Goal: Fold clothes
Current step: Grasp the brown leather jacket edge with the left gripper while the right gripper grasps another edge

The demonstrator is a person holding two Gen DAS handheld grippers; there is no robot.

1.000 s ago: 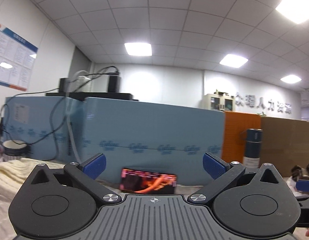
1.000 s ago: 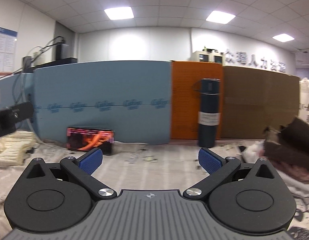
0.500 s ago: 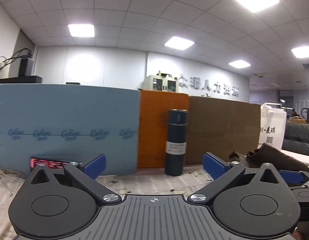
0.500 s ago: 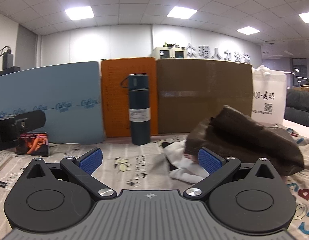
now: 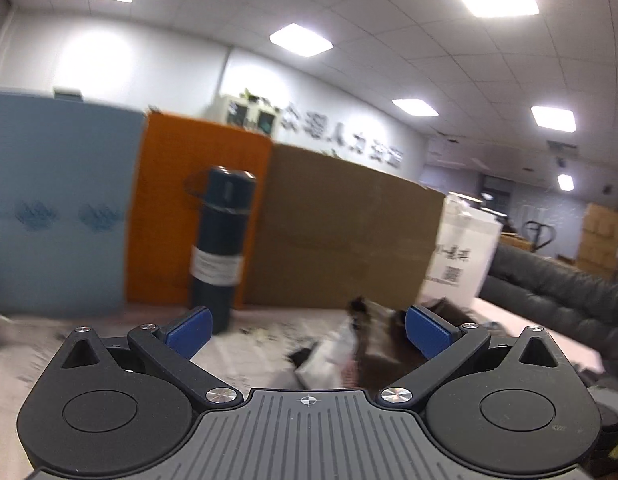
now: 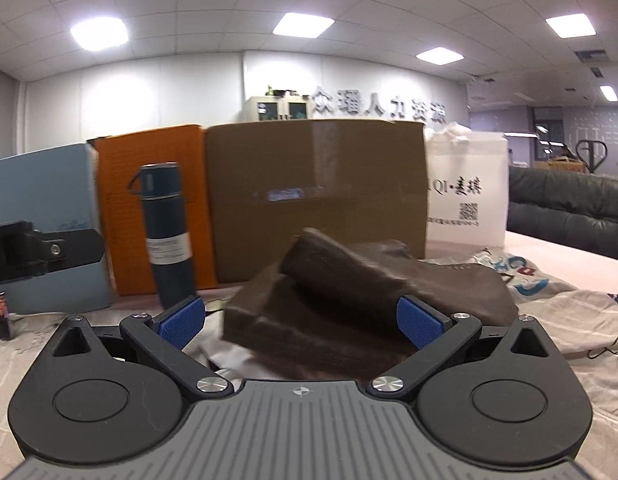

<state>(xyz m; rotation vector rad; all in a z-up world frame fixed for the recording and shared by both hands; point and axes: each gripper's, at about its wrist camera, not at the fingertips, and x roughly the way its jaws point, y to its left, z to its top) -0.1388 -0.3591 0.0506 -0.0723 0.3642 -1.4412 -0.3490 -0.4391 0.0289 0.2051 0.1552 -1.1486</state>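
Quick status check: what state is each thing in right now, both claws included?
Left claw: open, holding nothing.
Right claw: open, holding nothing.
Dark brown fabric garment: bunched in a heap, unfolded.
Dark blue cylindrical flask: upright, lid on.
White paper shopping bag: standing upright.

Both units look like twins. The left gripper [image 5: 308, 327] has a matte black body with two big round discs, each with a recessed circle in it, plus triangular cutouts above. Silver screw heads sit at the linkage pivots. The middle plate is grey and ribbed, with a tiny white crosshair mark. The fingers [image 5: 188, 327] wear textured blue pads. Same setup on the right gripper [image 6: 300, 318]: black shell, grey ribbing, blue pads.
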